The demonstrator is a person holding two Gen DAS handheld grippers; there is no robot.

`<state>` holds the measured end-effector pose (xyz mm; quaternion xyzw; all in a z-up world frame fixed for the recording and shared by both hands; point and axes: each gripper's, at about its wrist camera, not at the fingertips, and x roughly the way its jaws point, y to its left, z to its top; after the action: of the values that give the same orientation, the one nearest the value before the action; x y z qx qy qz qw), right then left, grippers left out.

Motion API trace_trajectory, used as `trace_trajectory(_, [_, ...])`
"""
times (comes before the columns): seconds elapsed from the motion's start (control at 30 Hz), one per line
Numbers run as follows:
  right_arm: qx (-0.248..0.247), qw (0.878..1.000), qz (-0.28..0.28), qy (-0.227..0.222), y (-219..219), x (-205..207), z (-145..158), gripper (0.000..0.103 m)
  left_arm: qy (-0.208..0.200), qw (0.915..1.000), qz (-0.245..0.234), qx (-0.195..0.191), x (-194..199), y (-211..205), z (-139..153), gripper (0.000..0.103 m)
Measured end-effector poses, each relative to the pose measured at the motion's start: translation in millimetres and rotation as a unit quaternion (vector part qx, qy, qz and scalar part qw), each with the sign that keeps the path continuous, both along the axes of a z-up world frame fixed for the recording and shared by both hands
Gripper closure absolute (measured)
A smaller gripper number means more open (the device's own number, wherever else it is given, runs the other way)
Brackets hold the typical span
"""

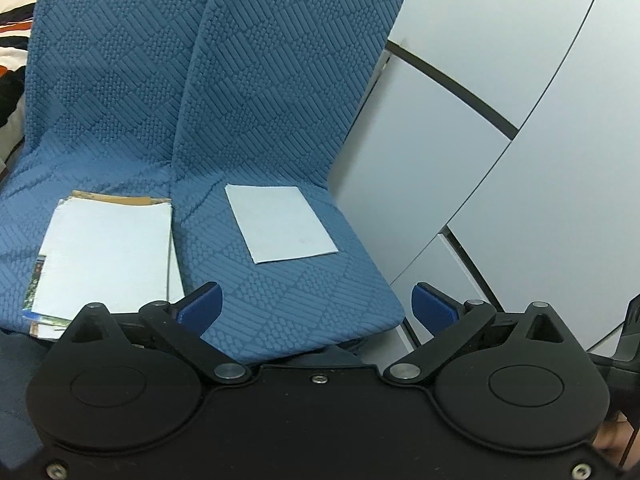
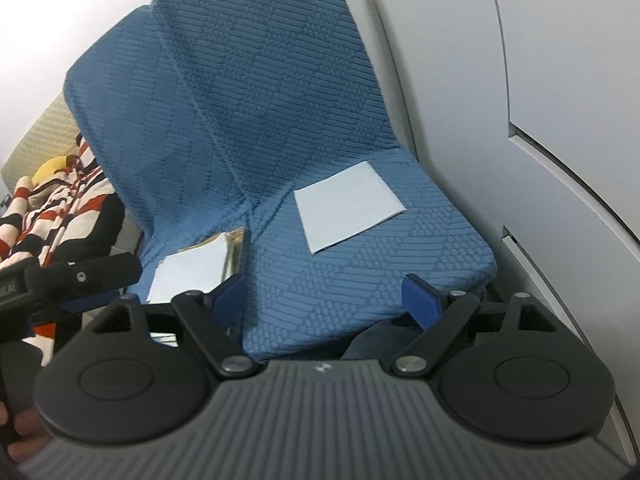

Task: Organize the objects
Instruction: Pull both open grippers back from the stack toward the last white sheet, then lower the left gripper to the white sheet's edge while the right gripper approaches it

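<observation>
Left claw (image 1: 316,304) released, right claw (image 2: 324,300) released, both mine | flat pale sheet (image 1: 280,224) on quilted blue seat (image 1: 300,300) | ragged paper stack (image 1: 104,252) on neighbouring seat

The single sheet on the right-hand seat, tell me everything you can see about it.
The sheet is one plain rectangle, pale blue-white, and looks like paper or thin card. It has no visible print apart from a faint mark near one corner. It lies flat on the right seat of the blue textured cover, towards the back near the crease, turned slightly askew. Only the seat fabric touches it. It lies apart from the stack on the other seat, and neither gripper touches it.
</observation>
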<state>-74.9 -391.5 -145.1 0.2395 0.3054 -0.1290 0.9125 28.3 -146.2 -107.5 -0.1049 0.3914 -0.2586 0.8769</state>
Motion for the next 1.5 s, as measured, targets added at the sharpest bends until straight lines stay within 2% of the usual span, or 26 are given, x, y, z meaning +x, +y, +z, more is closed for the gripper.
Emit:
trace_trajectory(0.6, [0.03,0.999,-0.022,0.033,-57,40,-51,0.017,0.027,0.9991,0.018,0.028,72,-54,-56,0.001])
trace_trajectory(0.87, [0.047,0.997,-0.034,0.051,-88,74,-85,0.017,0.048,0.9966,0.036,0.057,119,-79,-101,0.001])
trace_trajectory(1.1, [0.066,0.994,-0.047,0.067,-120,108,-114,0.017,0.081,0.9944,0.033,0.059,170,-91,-144,0.002])
trace_trajectory(1.33, [0.063,0.995,-0.033,0.068,-134,148,-139,0.017,0.093,0.9928,0.039,0.064,209,-101,-175,0.009])
trace_trajectory(1.5, [0.051,0.996,-0.019,0.071,-136,175,-153,0.017,0.088,0.9938,0.034,0.058,227,-105,-188,0.03])
